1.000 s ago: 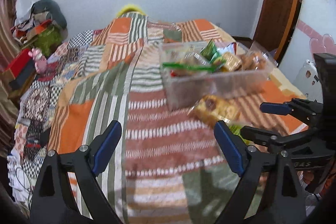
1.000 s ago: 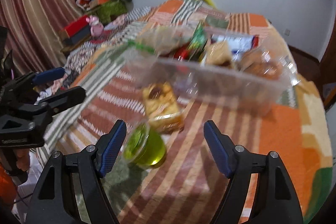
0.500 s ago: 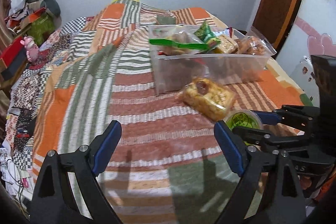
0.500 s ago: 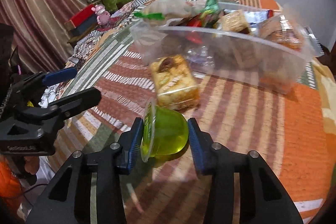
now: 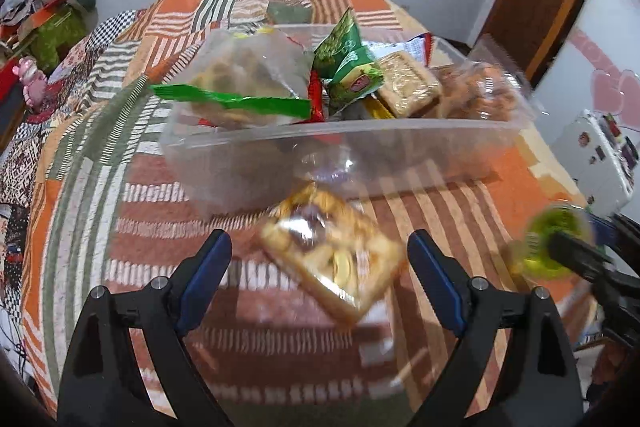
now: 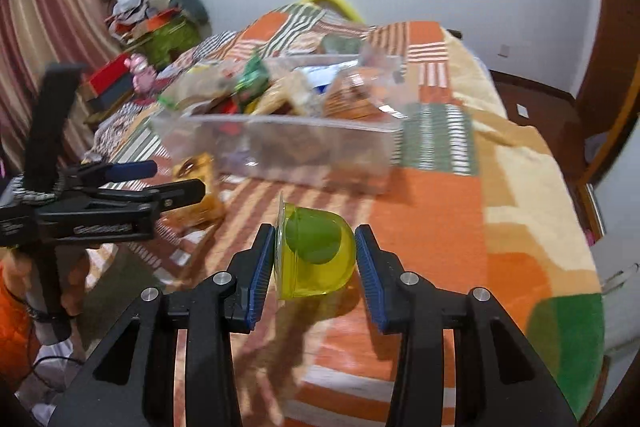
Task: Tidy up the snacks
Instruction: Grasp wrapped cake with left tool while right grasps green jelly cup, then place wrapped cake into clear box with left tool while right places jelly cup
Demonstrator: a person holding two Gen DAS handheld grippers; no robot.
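Seemingly gripped jelly cup, right gripper, blurred cake packet

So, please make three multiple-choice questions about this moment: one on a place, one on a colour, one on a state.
1. Where is the wrapped cake slice?
A. inside the clear bin
B. on the bedspread before the clear bin
C. in the right gripper

2. What colour is the jelly cup?
A. red
B. blue
C. yellow-green

3. How is the left gripper?
A. open, holding nothing
B. shut on a packet
C. out of view

Answers: 1 B, it lies on the striped bedspread outside the bin; 2 C, seen between the right gripper pads; 3 A, its fingers stand wide apart.
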